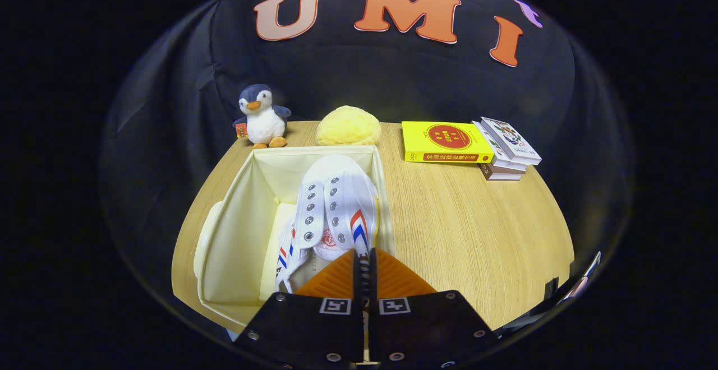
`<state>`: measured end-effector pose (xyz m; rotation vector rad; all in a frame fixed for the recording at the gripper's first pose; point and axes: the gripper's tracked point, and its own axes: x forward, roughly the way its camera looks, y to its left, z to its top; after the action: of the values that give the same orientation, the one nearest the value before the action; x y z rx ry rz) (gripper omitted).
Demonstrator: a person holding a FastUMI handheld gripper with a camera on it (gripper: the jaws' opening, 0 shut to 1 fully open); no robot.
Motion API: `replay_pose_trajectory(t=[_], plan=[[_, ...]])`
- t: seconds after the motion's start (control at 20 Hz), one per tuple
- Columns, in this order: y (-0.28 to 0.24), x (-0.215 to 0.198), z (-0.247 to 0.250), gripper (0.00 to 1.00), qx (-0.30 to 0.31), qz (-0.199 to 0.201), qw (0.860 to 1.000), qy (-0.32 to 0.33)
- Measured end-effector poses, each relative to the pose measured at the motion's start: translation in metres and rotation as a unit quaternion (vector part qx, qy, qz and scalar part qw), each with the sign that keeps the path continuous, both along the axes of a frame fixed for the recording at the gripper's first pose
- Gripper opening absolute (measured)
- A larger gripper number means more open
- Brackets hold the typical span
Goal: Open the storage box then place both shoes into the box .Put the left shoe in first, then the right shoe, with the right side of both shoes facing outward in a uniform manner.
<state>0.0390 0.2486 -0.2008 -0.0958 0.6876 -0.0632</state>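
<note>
Gripper view: the gripper hangs over the near end of an open, cream fabric storage box that sits on a pale wood-grain counter. Its two fingers are drawn together to a narrow slit, and they look clamped on the heel edge of a white canvas shoe with metal eyelets and a red-and-blue stripe. The pinched part is partly hidden by the fingers, so the exact hold is a judgement.

That shoe runs straight ahead from the fingers: heel at the tips, toe pointing toward the far wall of the box, its long axis in line with the box's long side. It lies against the right-hand wall. A second white shoe with the same stripe rests lower and to the left, just beside the first, partly under it.

The relation that matters is this: the held shoe lies directly ahead of and below the gripper, inside the box walls. So what remains appears to be a short lowering and a release, not a sideways carry.

Beyond the box stand a blue-and-white plush penguin and a round yellow fluffy ball. Well apart to the right lie a yellow book and a small stack of books.
</note>
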Motion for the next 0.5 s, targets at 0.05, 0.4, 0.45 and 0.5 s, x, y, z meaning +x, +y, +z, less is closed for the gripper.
replay_pose_trajectory(t=[0.05,0.4,0.45,0.5], plan=[[0.008,0.001,0.001,0.09,0.014,0.005,1.0,-0.004],[-0.016,0.013,0.06,0.67,0.002,-0.008,0.997,-0.081],[-0.024,0.013,0.064,0.72,0.002,-0.014,0.996,-0.085],[-0.032,0.012,0.069,0.82,0.004,-0.02,0.996,-0.091]])
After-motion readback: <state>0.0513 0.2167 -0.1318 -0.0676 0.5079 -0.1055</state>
